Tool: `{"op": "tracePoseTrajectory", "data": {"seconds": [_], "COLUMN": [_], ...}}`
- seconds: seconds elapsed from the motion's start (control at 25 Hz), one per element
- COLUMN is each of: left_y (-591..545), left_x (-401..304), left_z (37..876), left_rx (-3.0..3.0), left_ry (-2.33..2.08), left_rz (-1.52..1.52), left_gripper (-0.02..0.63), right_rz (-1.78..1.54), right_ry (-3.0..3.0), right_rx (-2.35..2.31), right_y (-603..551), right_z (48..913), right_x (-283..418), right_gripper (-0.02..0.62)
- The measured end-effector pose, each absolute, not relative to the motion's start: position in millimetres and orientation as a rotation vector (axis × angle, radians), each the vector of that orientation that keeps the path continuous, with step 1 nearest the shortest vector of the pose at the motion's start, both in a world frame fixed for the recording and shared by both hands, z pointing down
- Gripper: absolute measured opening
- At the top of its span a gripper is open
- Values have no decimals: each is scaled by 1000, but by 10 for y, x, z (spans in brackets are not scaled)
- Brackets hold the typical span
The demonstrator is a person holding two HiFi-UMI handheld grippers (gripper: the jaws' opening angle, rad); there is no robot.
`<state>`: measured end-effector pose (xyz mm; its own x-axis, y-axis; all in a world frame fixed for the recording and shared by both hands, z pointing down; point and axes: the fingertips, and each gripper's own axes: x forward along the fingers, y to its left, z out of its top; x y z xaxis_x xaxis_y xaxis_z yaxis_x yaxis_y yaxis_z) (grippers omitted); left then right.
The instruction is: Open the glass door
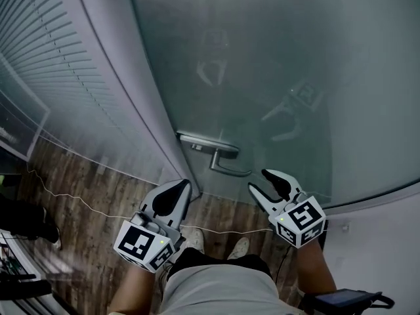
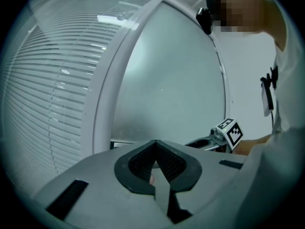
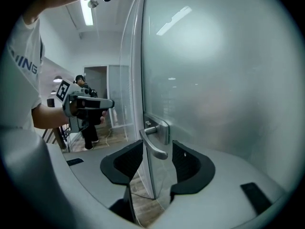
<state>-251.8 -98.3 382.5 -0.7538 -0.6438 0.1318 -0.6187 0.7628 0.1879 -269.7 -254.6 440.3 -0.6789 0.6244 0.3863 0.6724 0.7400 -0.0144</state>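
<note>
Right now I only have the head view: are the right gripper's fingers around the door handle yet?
Observer: Its own view shows the right gripper with its fingers apart and the lever handle lined up in the gap, neither finger touching it.
Operator: And the left gripper?
Observer: In the left gripper view the fingers are shut together, holding nothing.
Operator: Anyone nearby?
Observer: The right gripper view shows a person standing farther back in the room.

The glass door (image 1: 262, 77) is frosted, a pale grey-green, and its lever handle (image 1: 230, 169) is brushed silver. The side panel (image 1: 59, 64) carries fine horizontal white stripes. The floor (image 1: 98, 195) shows brown wood-grain planks. The left gripper (image 1: 182, 185) and right gripper (image 1: 259, 180) are light grey with black pads (image 1: 279, 181). Their marker cubes (image 1: 302, 218) are white with black square patterns.
</note>
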Motion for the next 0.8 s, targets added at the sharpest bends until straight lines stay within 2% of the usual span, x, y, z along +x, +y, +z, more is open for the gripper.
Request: {"op": "tracePoseTrajectory", "data": {"seconds": [0.6, 0.72, 0.8], "left_y": [-925, -914, -923], "left_x": [-2535, -2540, -2534], "left_z": [3908, 3886, 3903], "left_rx": [980, 979, 980], "left_ry": [-2737, -2735, -2733], "left_rz": [-198, -190, -184], "left_gripper": [0, 0, 0], "right_rz": [-297, -287, -318], "right_ry": [-2437, -2446, -2445], "right_rx": [-961, -955, -958], "right_y": [-2437, -2423, -2428], "right_z": [4824, 4776, 4788], "right_x": [-2878, -2881, -2877], "right_gripper": [172, 132, 130]}}
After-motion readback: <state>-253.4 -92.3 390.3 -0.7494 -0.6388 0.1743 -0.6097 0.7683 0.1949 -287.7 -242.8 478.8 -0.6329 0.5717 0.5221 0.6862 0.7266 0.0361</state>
